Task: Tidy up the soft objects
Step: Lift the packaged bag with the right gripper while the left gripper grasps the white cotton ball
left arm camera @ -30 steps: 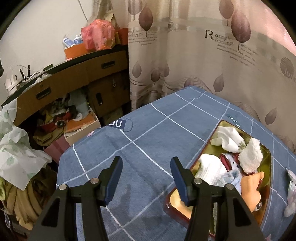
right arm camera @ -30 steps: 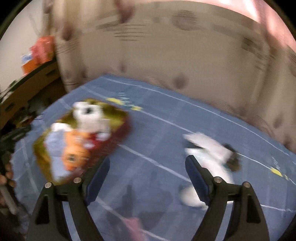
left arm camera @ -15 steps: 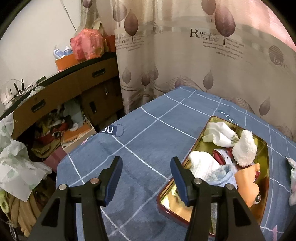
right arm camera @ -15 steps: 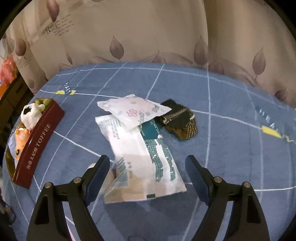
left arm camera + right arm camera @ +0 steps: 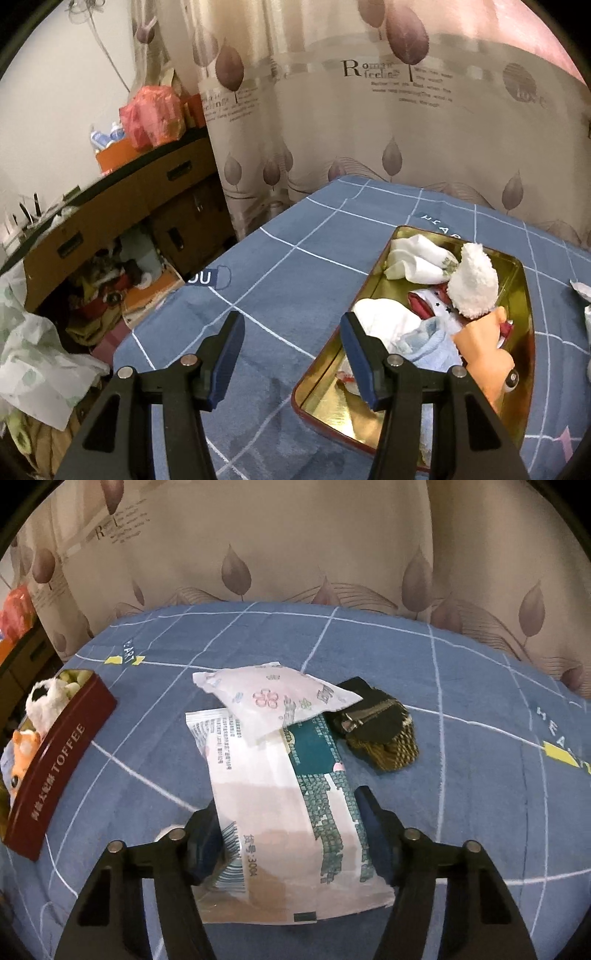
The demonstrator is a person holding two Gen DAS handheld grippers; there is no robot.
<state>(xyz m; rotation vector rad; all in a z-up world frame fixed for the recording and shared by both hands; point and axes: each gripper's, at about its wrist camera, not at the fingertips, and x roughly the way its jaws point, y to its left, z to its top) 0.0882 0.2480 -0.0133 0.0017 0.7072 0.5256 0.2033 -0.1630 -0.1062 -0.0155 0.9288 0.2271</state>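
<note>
My right gripper (image 5: 288,834): it has come down over the big tissue pack (image 5: 284,812) since a moment ago, and its two fingers are closing now with the pack between them. They sit right at the pack's sides; I cannot tell if they press it yet.
What changed: a moment ago my right fingers were wide and above the pack. Now they are low and squeezing in.
What that means: I think I am about to pick up the pack and carry it to the red tin (image 5: 55,760).
Big tissue pack: it lies on the blue cloth (image 5: 461,775), well to the right of the tin.
Small flower pack (image 5: 273,698): it rests on the far end of the big pack, so it may slide off when I lift.
Dark pouch (image 5: 380,731): just right of the big pack's far end.
My left gripper (image 5: 291,354): fingers apart, holding nothing, just left of the tin's (image 5: 524,280) near corner.
Inside the tin: white socks (image 5: 417,258), a fluffy white thing (image 5: 472,284), an orange toy (image 5: 484,347).
Words on the tin: "TOFFEE".
Words on the big pack: "300".
Words on the cloth: "HEART", partly cut off.
Words on the curtain (image 5: 369,129): "Romantic feeling", I think; it is small.
</note>
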